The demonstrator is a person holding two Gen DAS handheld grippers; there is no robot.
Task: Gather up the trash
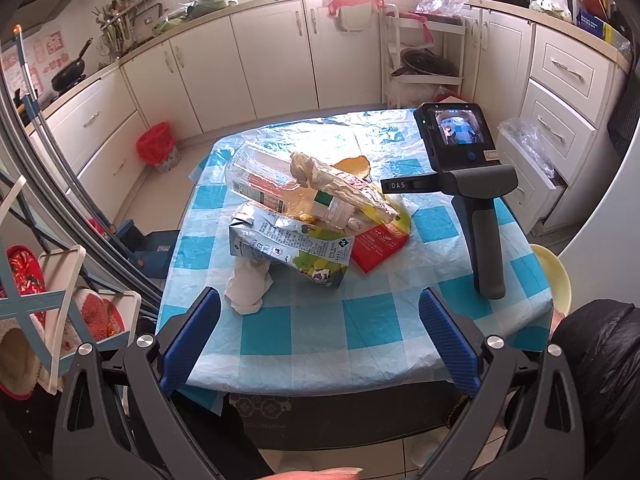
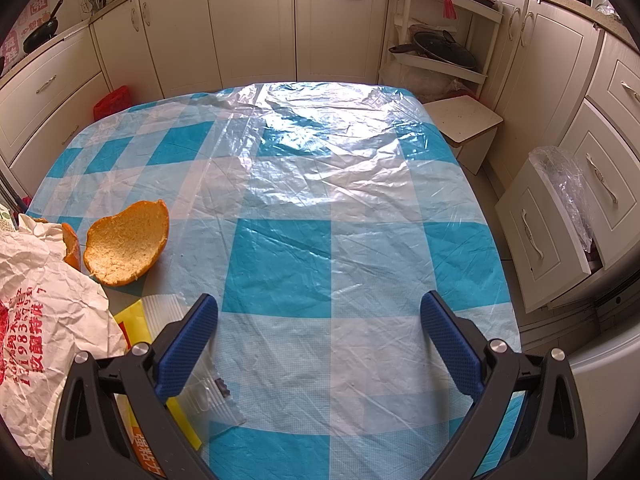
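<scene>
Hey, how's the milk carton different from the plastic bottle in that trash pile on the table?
The milk carton is opaque printed cardboard, boxy and dented, with its spout torn open; the plastic bottle is clear and rounded, with a little yellowish liquid inside. The carton lies at the front of the pile over a crumpled white tissue, while the bottle lies behind it, under a crumpled paper bag. Both lie on their sides on the checked tablecloth.
</scene>
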